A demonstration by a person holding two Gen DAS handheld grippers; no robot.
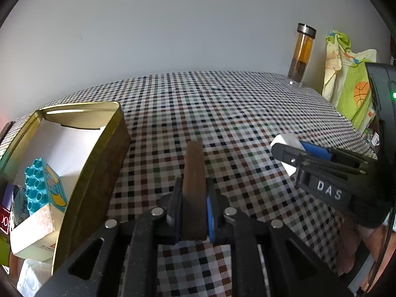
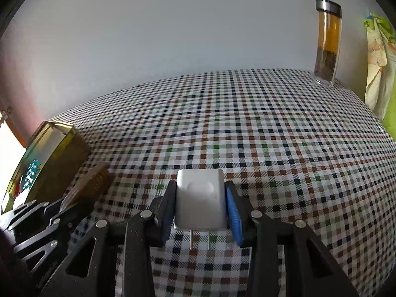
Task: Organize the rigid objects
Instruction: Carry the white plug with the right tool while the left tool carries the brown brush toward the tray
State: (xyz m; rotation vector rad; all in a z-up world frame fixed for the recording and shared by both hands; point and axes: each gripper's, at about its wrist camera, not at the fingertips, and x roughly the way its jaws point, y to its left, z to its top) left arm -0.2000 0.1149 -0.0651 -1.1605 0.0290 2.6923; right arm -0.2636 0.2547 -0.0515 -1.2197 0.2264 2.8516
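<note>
My left gripper [image 1: 194, 182] is shut on a flat brown block [image 1: 194, 160], held on edge just above the checked tablecloth [image 1: 222, 113]. To its left stands an open gold tin [image 1: 118, 133] holding a teal toy brick [image 1: 37, 185] and a small white box [image 1: 32, 232]. My right gripper [image 2: 200, 184] is shut on a white plug charger [image 2: 200, 198], blue pads against its sides and prongs toward the camera. In the left wrist view, the charger [image 1: 287, 139] and right gripper [image 1: 284, 148] sit at the right. The right wrist view shows the brown block [image 2: 91, 183] beside the tin [image 2: 64, 163].
A tall glass bottle [image 1: 302, 54] with amber liquid stands at the table's far right corner, and the right wrist view shows that bottle [image 2: 328, 39] too. A green and yellow cloth bag [image 1: 346, 79] hangs beyond the right edge. A plain wall backs the table.
</note>
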